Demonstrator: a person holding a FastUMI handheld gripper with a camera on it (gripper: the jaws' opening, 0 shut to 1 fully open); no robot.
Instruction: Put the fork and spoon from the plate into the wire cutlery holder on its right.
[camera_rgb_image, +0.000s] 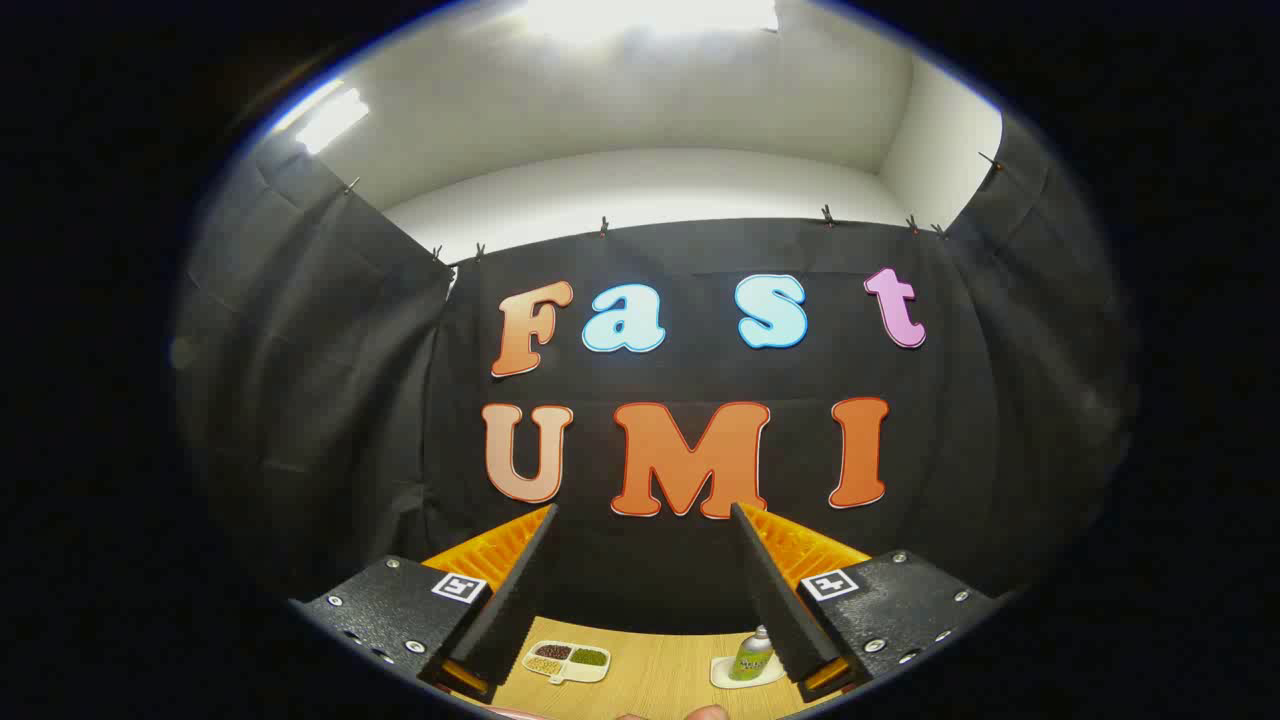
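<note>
Black cloth hangs as the booth's wall (640, 300) straight ahead, clipped along its top edge by small clips, with pale plain wall and bright ceiling lights above it. Against that cloth the gripper (645, 520) is raised and pointed nearly level, its two fingers spread wide apart with nothing between them; each finger (510, 590) tapers toward its tip and carries a small square black-and-white marker on its block-shaped base.

Low between the fingers lies a strip of light wooden tabletop (660, 680). On it, just inside the left finger, sits a white divided tray (567, 661) with rounded corners, its compartments holding dark brown, green and pale beige grains or beans. Just inside the right finger stands a small green bottle with a pale cap (752, 655), upright on a white dish or pad (728, 675); the finger hides part of both. Tray and bottle are well apart from each other, and both lie far below the fingertips.

At the very bottom of the tabletop strip the tips of a person's fingers (708, 713) peek in.

Plate, fork, spoon and wire cutlery holder: I cannot tell where they are.
</note>
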